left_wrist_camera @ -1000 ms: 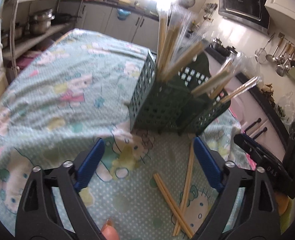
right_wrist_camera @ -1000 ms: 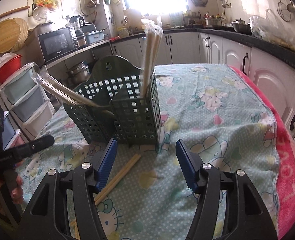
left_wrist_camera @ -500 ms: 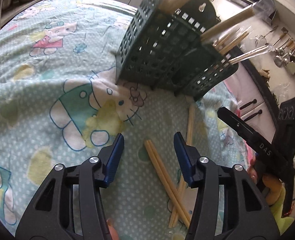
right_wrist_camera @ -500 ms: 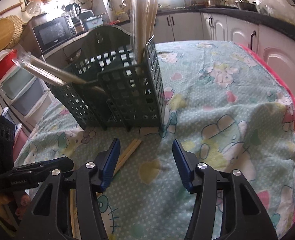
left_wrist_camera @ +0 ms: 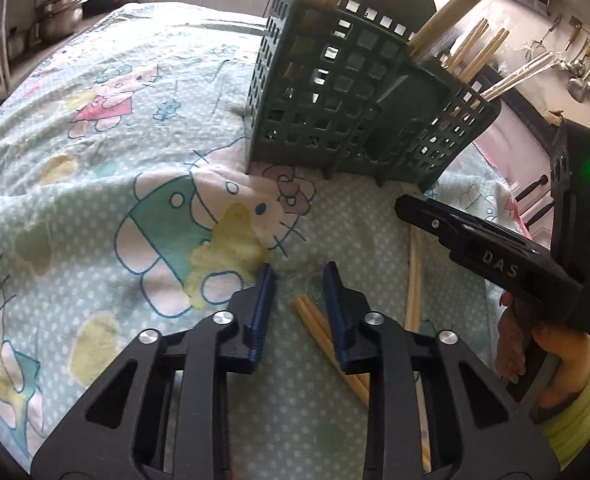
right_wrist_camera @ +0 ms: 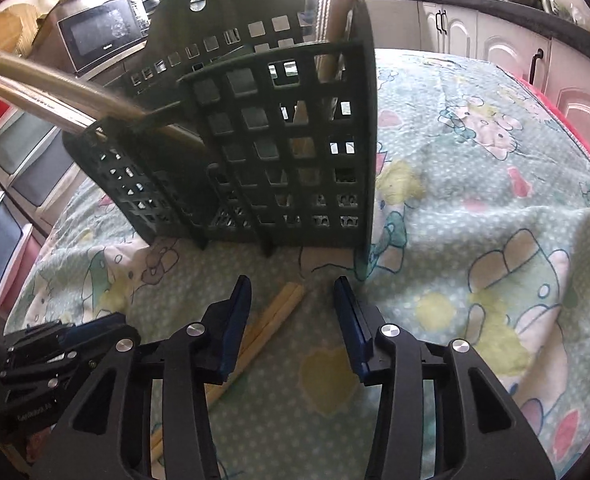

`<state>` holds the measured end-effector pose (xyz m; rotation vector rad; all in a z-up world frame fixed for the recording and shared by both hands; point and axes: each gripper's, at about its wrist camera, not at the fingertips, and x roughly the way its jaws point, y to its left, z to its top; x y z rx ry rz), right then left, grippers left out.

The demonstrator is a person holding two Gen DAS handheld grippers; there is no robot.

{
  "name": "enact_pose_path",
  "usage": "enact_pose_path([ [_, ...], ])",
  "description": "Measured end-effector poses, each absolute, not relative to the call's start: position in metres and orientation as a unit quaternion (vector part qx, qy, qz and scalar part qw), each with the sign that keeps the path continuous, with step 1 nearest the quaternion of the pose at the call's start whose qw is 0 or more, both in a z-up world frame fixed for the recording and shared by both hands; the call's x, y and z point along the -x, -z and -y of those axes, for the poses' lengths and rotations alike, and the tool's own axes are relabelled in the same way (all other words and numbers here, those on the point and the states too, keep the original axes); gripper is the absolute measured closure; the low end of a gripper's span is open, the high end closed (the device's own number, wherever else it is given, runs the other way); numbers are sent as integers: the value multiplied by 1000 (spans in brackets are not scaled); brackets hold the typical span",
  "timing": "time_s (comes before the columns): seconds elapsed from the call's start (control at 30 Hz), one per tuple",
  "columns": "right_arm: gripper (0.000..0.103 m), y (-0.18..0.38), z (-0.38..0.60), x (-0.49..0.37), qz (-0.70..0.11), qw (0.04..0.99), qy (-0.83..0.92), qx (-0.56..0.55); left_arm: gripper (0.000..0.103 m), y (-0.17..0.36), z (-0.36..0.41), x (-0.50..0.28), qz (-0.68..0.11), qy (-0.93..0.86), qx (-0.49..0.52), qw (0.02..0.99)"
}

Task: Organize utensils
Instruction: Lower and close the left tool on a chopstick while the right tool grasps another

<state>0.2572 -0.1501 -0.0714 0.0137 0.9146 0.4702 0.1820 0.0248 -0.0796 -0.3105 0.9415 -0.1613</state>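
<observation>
A: The left gripper (left_wrist_camera: 298, 276) was low over the cloth (left_wrist_camera: 95, 120), jaws parted and holding nothing, and the near pair (left_wrist_camera: 315, 316) of chopsticks had its end lying right in the gap, off to the right-hand pad.

B: And the right gripper (right_wrist_camera: 292, 284)? Same story, jaws spread and empty, the far pair (right_wrist_camera: 283, 304) poking in beside its left pad. Both pairs were flat on the cloth, just in front of the holder (right_wrist_camera: 279, 140), not touching it.

A: That holder was already stuffed. Wrapped chopsticks (left_wrist_camera: 455, 12) leaned out of the tall compartment and the low one.

B: So what could have gone wrong from there?

A: To my eye, the off-centre start. Closing with the sticks against one pad could catch just one of the two, or roll them apart on that soft cloth.

B: And the cloth itself was wrinkled. Pads pressed that low might have pinched fabric along with wood and dragged it, holder included.

A: The two tools were close together as well, and the pairs seemed to cross near the right gripper's body. Lifting one pair could have flicked the other.

B: Then the drop-in: leaning sticks crowded the openings, so a tilted pair might have snagged on them.
</observation>
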Motion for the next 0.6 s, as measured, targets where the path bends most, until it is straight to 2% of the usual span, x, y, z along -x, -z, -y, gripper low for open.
enact_pose_path([
  [0.07, 66, 74, 149, -259, -438, 872, -219, -5, 88, 80, -27, -181, -451, 77, 151, 877],
  [0.23, 83, 75, 148, -258, -434, 875, -214, 1, 93, 79, -32, -180, -450, 74, 154, 876],
  [0.3, 91, 73, 150, -256, -429, 878, -213, -3, 98, 78, -37, -179, -450, 75, 164, 875],
  [0.4, 95, 69, 158, -252, -420, 882, -211, -24, 100, 69, -43, -172, -438, 89, 183, 875],
  [0.6, 97, 51, 187, -237, -399, 887, -217, -82, 101, 44, -46, -160, -408, 111, 189, 886],
])
